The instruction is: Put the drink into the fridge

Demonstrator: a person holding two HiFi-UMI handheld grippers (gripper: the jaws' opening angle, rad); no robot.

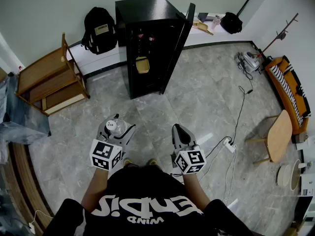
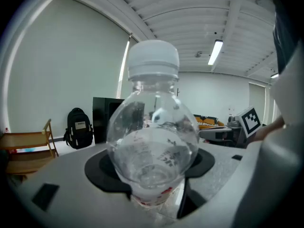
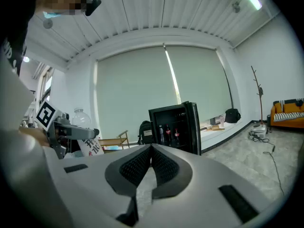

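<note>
My left gripper [image 1: 118, 127] is shut on a clear drink bottle [image 1: 111, 126] with a white cap, held upright at waist height. In the left gripper view the bottle [image 2: 152, 141] fills the gap between the black pads [image 2: 102, 167]. A red-printed label shows at its base. My right gripper [image 1: 178, 129] hangs beside it, shut and empty, its ribbed pads [image 3: 151, 160] pressed together. The black fridge [image 1: 147, 43] stands ahead across the floor with its door [image 1: 178, 43] swung open to the right. Dark bottles [image 3: 167, 134] stand on a shelf inside it.
A wooden shelf unit [image 1: 49, 77] stands left of the fridge, and a black backpack [image 1: 101, 31] leans against the wall behind it. A power strip with cables [image 1: 229, 144] lies on the floor at the right. A round wooden table [image 1: 279, 134] and an orange sofa [image 1: 290, 92] stand farther right.
</note>
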